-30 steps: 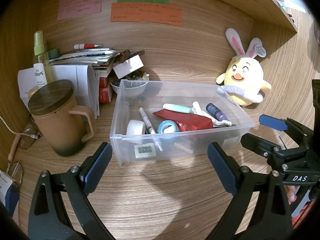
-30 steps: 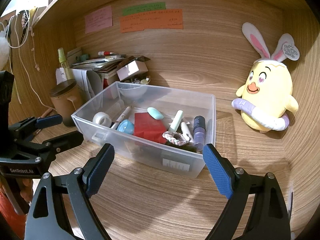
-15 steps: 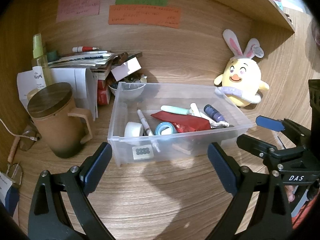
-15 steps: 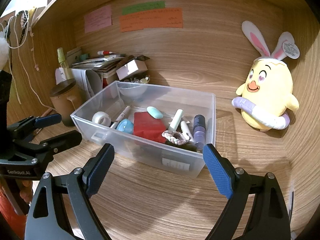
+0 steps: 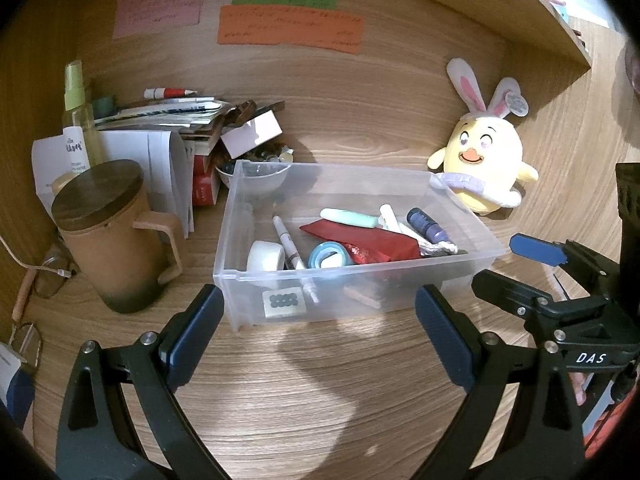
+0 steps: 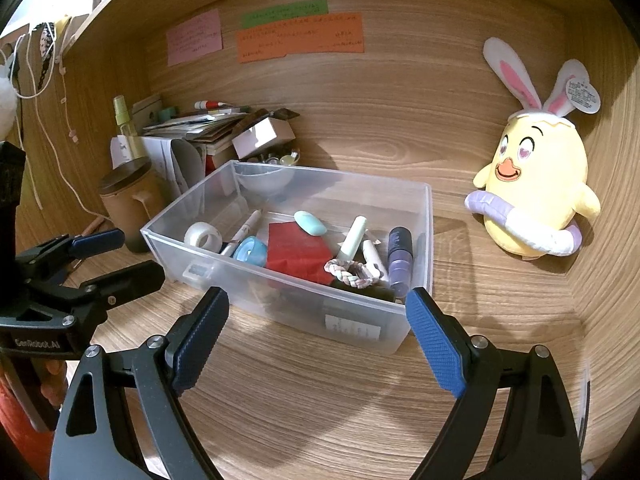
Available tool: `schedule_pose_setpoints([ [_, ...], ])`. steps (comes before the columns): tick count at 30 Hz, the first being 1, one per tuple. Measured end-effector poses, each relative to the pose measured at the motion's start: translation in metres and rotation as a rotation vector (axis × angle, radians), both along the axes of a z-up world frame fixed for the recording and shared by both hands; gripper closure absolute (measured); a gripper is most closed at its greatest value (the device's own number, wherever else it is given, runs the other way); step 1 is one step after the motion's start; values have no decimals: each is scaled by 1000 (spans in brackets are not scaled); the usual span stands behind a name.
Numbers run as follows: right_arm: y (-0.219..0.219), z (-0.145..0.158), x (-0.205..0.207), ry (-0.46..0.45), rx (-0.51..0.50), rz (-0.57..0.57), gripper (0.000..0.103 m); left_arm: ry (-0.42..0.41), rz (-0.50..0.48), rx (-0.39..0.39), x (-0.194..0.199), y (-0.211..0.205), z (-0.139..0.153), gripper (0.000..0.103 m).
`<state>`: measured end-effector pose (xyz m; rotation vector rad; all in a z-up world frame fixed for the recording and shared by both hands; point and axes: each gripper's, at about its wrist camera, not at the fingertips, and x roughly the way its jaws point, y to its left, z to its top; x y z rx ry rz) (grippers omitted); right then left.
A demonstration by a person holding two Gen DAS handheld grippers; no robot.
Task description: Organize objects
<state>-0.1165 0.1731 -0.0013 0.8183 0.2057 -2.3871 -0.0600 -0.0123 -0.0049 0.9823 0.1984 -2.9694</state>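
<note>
Clear bin point(image 5: 460, 276) just ahead of both spread hand-held grippers point(image 5: 316, 336)

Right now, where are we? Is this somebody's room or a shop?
Probably somebody's desk nook at home or in a study, not a shop. Sticky notes are stuck on the wooden back wall, a messy pile of papers and books sits in the corner, and a yellow bunny-eared plush toy leans nearby.

"DAS" is printed in white on the right gripper point(image 5: 532, 268); "GenRobot.AI" on the left gripper point(image 6: 116, 256). The wall notes' handwriting is illegible.
</note>
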Motion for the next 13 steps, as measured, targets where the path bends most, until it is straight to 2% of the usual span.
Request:
schedule_pose_setpoints([
  [13,-1,1,1,1,0,3,14,5,6,-5,0,0,-1,5],
])
